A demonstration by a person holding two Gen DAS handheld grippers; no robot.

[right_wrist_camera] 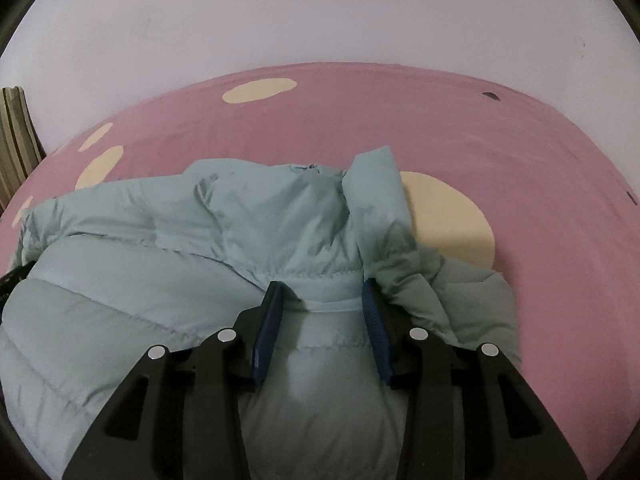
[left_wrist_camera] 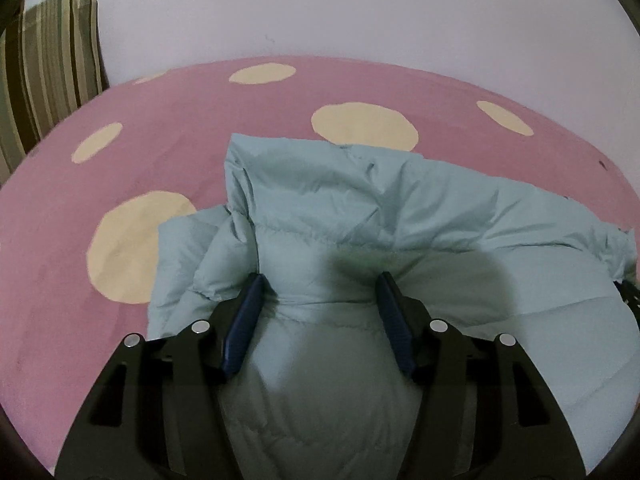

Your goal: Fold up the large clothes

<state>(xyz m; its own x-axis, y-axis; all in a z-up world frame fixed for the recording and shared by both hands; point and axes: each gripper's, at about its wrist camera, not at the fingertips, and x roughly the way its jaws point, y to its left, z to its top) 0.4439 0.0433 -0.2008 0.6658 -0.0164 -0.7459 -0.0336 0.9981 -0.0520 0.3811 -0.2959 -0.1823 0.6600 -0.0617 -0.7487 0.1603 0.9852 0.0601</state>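
While both grippers bear on the same garment, what matters is that the pale blue puffer jacket (left_wrist_camera: 360,216) lies directly ahead of and beneath each pair of fingers, spread across the pink bed (left_wrist_camera: 192,120) with its long axis running side to side between the two hands. The left gripper (left_wrist_camera: 320,280) has its blue fingers (left_wrist_camera: 250,312) fairly wide, a bulge of quilted fabric swelling up between them; whether the pads actually pinch it I cannot tell. The right gripper (right_wrist_camera: 324,292) stands narrower, its fingers (right_wrist_camera: 270,316) astride a stitched seam, the fabric bunched against both pads, so it seems to be gripping. Neither hand is nearer; each takes its own end. The shell is thin, smooth and crinkly over soft, puffy filling, sewn in horizontal channels. The sheet is matte, with cream dots (right_wrist_camera: 452,224).
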